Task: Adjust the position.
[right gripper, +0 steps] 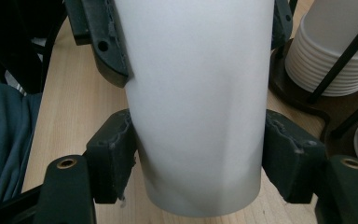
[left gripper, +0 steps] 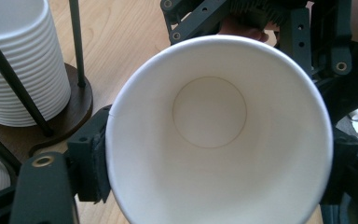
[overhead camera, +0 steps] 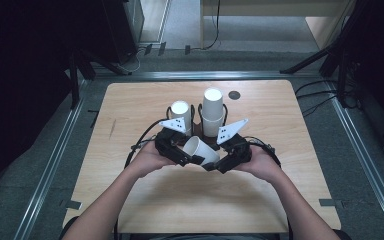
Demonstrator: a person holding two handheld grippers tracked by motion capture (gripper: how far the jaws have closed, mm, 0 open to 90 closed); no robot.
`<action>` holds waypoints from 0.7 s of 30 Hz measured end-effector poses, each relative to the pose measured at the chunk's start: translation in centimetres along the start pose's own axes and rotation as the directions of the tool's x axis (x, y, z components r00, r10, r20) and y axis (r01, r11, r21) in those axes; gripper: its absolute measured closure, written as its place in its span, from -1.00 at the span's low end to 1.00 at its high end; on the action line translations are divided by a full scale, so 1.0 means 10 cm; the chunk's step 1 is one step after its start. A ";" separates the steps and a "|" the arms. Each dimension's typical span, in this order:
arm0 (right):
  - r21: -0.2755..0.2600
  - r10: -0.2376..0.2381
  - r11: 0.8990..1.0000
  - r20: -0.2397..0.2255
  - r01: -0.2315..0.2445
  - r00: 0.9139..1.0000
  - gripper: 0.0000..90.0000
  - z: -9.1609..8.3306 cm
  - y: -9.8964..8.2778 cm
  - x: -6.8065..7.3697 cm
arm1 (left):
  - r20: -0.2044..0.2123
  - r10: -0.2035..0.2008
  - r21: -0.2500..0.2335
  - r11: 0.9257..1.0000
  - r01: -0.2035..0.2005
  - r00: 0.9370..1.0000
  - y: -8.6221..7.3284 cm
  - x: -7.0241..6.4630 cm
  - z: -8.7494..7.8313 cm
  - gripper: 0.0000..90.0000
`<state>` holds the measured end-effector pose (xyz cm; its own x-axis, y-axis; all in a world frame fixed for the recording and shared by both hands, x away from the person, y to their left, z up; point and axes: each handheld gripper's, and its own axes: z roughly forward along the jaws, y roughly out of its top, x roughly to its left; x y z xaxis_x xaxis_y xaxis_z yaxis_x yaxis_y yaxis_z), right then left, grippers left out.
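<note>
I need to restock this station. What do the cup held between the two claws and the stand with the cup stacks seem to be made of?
The cup: apparently thin paper, matte white, with a rolled rim and a disc seam at its bottom. It may be coated inside, though that cannot be told. The stand: a dark brown round base that looks like stained wood, with thin black rods, probably metal. The stacked cups look like the same white paper.

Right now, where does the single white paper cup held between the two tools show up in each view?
High view: the paper cup lies tilted at centre, between both tools, in front of the cup holder.
Left gripper view: its open mouth and inside bottom face the camera, centre right.
Right gripper view: its outer wall stands upright at centre.
Shared landmark: the stacked cups in the holder, top left and top right.
</note>
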<state>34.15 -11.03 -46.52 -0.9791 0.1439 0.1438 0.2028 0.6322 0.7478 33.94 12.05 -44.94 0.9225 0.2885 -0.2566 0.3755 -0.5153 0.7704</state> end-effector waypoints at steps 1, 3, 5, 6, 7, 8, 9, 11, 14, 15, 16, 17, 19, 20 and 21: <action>0.001 -0.001 1.000 0.000 0.001 1.000 -0.29 0.00 0.00 0.00 | 0.004 -0.003 0.004 1.000 0.003 1.000 0.00 0.00 0.00 -0.51; 0.000 -0.005 1.000 0.005 0.005 1.000 -0.28 0.00 0.00 0.00 | 0.010 -0.005 0.009 1.000 0.005 1.000 0.01 0.02 -0.01 -0.49; -0.004 -0.007 1.000 0.006 0.007 1.000 -0.29 0.00 0.00 0.00 | 0.012 -0.006 0.012 1.000 0.006 1.000 0.01 0.02 -0.02 -0.48; -0.004 -0.001 1.000 0.005 0.001 1.000 -0.31 0.01 0.00 0.00 | 0.010 -0.009 0.018 1.000 0.009 1.000 0.01 0.02 -0.02 -0.48; 0.002 0.001 1.000 0.008 -0.001 1.000 -0.36 0.01 0.00 0.00 | 0.003 -0.004 0.029 1.000 0.004 1.000 0.01 0.03 -0.02 -0.48; 0.017 0.012 1.000 0.001 -0.012 1.000 -0.40 0.02 0.00 0.00 | 0.007 -0.003 0.037 0.999 0.003 1.000 0.01 0.04 -0.03 -0.48; 0.032 0.027 0.999 -0.009 -0.026 1.000 -0.42 0.03 -0.01 0.00 | 0.013 -0.012 0.038 0.999 0.011 1.000 0.01 0.04 -0.04 -0.48; 0.051 0.047 0.998 -0.019 -0.046 0.999 -0.47 0.04 -0.01 -0.01 | 0.014 -0.017 0.045 0.999 0.016 1.000 0.01 0.06 -0.07 -0.48; 0.044 0.033 0.998 0.001 -0.033 0.999 -0.48 0.04 -0.02 0.00 | -0.001 -0.002 0.068 0.998 0.002 1.000 0.02 0.06 -0.11 -0.48; 0.045 0.033 0.998 0.003 -0.033 0.999 -0.48 0.04 -0.02 0.00 | -0.007 0.002 0.072 0.997 -0.001 1.000 0.02 0.06 -0.12 -0.48; 0.047 0.027 0.999 0.006 -0.027 1.000 -0.48 0.04 -0.02 -0.01 | -0.007 0.008 0.082 0.997 -0.007 1.000 0.02 0.06 -0.12 -0.48; 0.049 0.029 0.998 0.007 -0.029 1.000 -0.48 0.04 -0.03 -0.01 | -0.014 0.015 0.091 0.996 -0.013 1.000 0.03 0.06 -0.13 -0.48; 0.053 0.027 0.998 0.019 -0.028 0.999 -0.48 0.05 -0.03 -0.01 | -0.025 0.027 0.110 0.994 -0.024 0.999 0.04 0.05 -0.14 -0.48; 0.055 0.027 0.998 0.020 -0.028 0.999 -0.48 0.05 -0.03 -0.01 | -0.034 0.035 0.117 0.993 -0.031 0.999 0.04 0.05 -0.15 -0.48; 0.057 0.028 0.998 0.021 -0.029 0.999 -0.48 0.05 -0.04 -0.01 | -0.036 0.036 0.126 0.992 -0.032 0.999 0.05 0.05 -0.15 -0.48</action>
<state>34.20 -10.91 -47.12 -0.9725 0.1774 0.1509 0.2317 0.6704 0.7049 34.43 13.13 -43.81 0.9316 0.2987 -0.2069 0.3545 -0.6217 0.6985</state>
